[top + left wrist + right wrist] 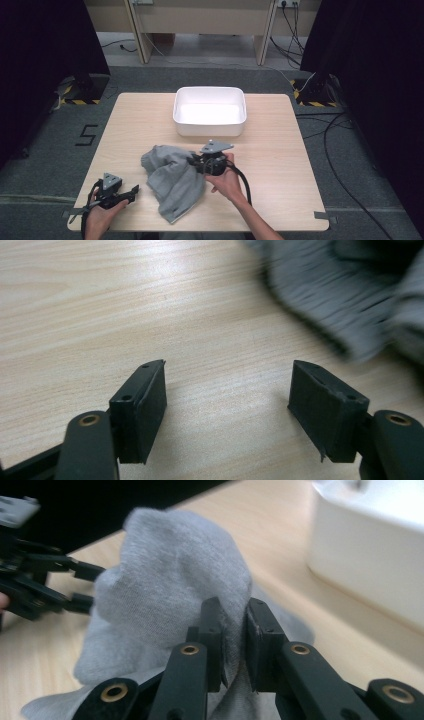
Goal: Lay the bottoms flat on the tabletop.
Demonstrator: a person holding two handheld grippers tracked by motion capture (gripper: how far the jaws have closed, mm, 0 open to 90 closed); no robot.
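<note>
Our right hand-held gripper [234,645] pinches a fold of the grey cloth [172,177] mid-tabletop [280,165]; the left hand-held gripper [227,405] waits open, empty. We should lift slowly, keeping the pinch deep.

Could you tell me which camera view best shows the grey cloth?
The high view: the whole grey cloth lies crumpled on the table. The right gripper view shows a fold pinched by the right gripper; the left gripper view shows a blurred edge.
</note>
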